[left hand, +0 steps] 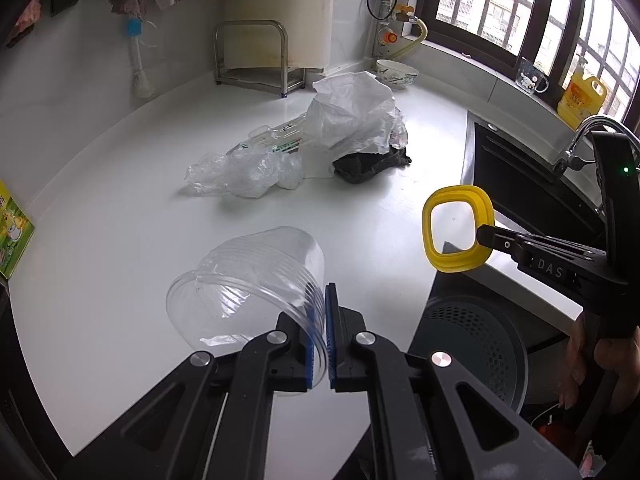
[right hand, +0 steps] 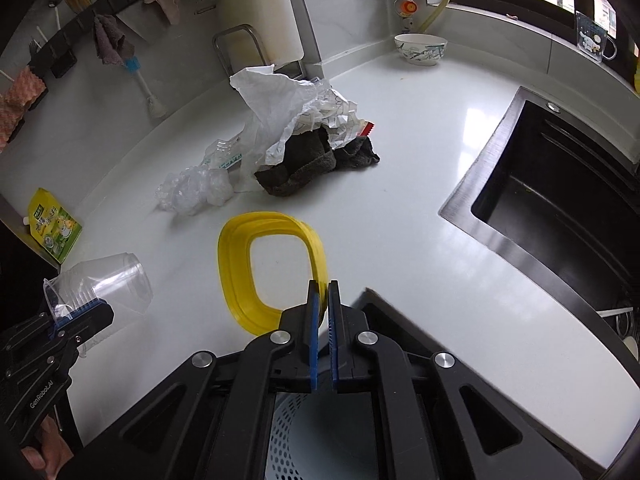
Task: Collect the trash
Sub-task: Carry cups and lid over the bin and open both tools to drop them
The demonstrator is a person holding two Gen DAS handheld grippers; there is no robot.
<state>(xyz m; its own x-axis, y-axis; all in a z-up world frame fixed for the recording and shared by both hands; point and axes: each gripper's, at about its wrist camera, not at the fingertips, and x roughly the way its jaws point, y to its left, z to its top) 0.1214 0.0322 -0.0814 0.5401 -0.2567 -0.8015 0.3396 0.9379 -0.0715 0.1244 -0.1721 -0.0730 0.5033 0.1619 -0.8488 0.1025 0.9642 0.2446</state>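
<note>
With left tongs clamped on the cup and right tongs clamped on the yellow ring, carry both over the bin (near right, below the tabletop edge) before releasing.

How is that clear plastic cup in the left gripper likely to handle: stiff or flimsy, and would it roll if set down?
The clear plastic cup looks thin-walled, so probably light and easily crushed; the left gripper pinches only its rim. Its round, ribbed sides suggest it would roll if laid sideways on the smooth white counter.
</note>
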